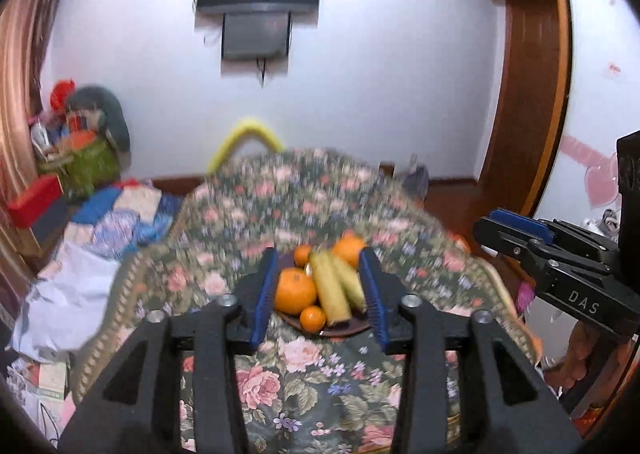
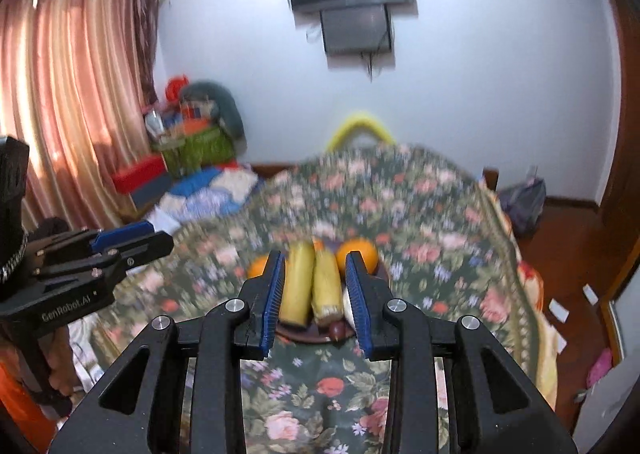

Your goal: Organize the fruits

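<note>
Floral cloth [image 1: 312, 386] carries a fruit plate [image 1: 344, 328] below both open grippers.

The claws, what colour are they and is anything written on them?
Both are black with blue ribbed pads and silver bolts. The left claw has "GenRobot.AI" in white on its side, seen from the right wrist. The right claw has "DAS" on its side.

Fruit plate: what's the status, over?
Left gripper and right gripper open, holding nothing. Oranges and bananas piled on brown plate. Nothing blocking.
</note>
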The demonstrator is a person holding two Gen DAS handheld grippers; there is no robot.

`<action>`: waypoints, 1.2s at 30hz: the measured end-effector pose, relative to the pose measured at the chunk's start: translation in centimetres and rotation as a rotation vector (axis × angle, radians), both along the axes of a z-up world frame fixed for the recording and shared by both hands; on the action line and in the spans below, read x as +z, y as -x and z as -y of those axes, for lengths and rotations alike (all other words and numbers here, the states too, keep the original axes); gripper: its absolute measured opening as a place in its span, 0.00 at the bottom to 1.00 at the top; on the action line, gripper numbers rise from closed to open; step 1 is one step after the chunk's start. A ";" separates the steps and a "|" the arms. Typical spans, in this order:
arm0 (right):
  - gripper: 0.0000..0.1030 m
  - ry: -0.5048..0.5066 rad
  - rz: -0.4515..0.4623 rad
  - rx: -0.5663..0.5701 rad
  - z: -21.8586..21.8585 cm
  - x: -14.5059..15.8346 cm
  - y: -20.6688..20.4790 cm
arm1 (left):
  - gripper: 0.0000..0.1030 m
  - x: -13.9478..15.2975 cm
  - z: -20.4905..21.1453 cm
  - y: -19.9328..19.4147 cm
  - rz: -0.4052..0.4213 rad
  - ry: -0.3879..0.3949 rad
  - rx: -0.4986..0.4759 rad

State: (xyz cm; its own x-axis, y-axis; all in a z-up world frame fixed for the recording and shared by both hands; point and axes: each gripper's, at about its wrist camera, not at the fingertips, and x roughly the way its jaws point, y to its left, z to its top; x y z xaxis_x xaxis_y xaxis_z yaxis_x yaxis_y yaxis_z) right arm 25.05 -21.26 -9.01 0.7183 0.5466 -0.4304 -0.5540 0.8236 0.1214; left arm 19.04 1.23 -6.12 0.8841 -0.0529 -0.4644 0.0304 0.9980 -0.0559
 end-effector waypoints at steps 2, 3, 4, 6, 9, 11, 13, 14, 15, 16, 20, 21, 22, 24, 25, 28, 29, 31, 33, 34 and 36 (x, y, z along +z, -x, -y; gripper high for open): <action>0.34 -0.023 0.054 -0.012 0.6 1.6 1.7 | 0.48 1.5 0.5 1.7 0.051 -0.006 -0.007; 0.38 -0.032 0.078 -0.017 0.9 2.2 2.4 | 0.51 2.4 0.9 2.7 0.080 -0.014 -0.008; 0.43 -0.042 0.107 -0.024 1.2 2.8 3.4 | 0.54 2.9 1.2 3.4 0.101 -0.019 -0.011; 0.47 -0.059 0.160 -0.039 1.7 4.0 5.0 | 0.66 4.0 1.7 4.9 0.146 -0.028 -0.012; 0.61 -0.084 0.214 -0.060 2.3 5.1 6.8 | 0.74 5.1 2.2 6.7 0.200 -0.037 -0.016; 0.68 -0.096 0.246 -0.077 2.6 5.5 7.6 | 0.81 5.7 2.5 7.9 0.225 -0.038 -0.018; 0.71 -0.103 0.268 -0.089 2.8 5.8 8.3 | 0.88 6.1 2.4 8.5 0.242 -0.034 -0.012; 0.72 -0.105 0.273 -0.092 2.8 5.9 8.5 | 0.88 6.3 2.3 8.8 0.249 -0.030 -0.010; 0.78 -0.108 0.276 -0.097 2.8 5.8 8.6 | 0.89 6.4 2.3 9.0 0.253 -0.026 -0.009; 0.84 -0.111 0.280 -0.104 2.8 5.7 8.7 | 0.90 6.6 2.2 9.3 0.256 -0.022 -0.006; 0.86 -0.104 0.296 -0.119 2.6 5.5 9.2 | 0.96 6.8 2.0 10.0 0.269 -0.005 0.004; 0.91 -0.106 0.296 -0.123 2.6 5.4 9.4 | 0.96 6.7 2.0 10.1 0.269 0.000 0.004; 0.98 -0.110 0.298 -0.129 2.7 5.3 9.6 | 0.96 6.7 2.0 10.1 0.268 0.006 0.003; 1.00 -0.119 0.309 -0.138 2.9 5.2 10.1 | 0.97 6.7 1.9 10.1 0.267 0.014 0.006; 1.00 -0.118 0.311 -0.139 3.0 5.3 10.2 | 0.97 6.7 2.0 10.4 0.268 0.013 0.007; 1.00 -0.121 0.314 -0.140 3.1 5.3 10.5 | 0.99 6.7 2.0 10.4 0.269 0.015 0.010; 1.00 -0.120 0.314 -0.140 3.1 5.3 10.5 | 0.99 6.7 2.0 10.6 0.269 0.015 0.010; 1.00 -0.118 0.318 -0.140 3.1 5.3 10.6 | 0.99 6.7 2.0 10.7 0.269 0.016 0.010; 1.00 -0.117 0.320 -0.139 3.1 5.4 10.8 | 1.00 6.6 2.0 10.6 0.268 0.016 0.012; 1.00 -0.116 0.321 -0.138 3.1 5.4 10.8 | 1.00 6.6 2.0 10.6 0.267 0.015 0.011; 1.00 -0.116 0.323 -0.140 3.1 5.4 10.9 | 1.00 6.6 2.0 10.5 0.268 0.014 0.013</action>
State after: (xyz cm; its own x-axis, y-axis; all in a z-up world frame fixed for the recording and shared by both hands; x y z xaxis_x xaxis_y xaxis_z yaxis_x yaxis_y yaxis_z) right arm 14.13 -24.40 -3.56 0.8783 0.4652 -0.1108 -0.4618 0.8852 0.0557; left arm 8.50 -0.78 0.44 0.9759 -0.0460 -0.2134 0.0335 0.9975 -0.0617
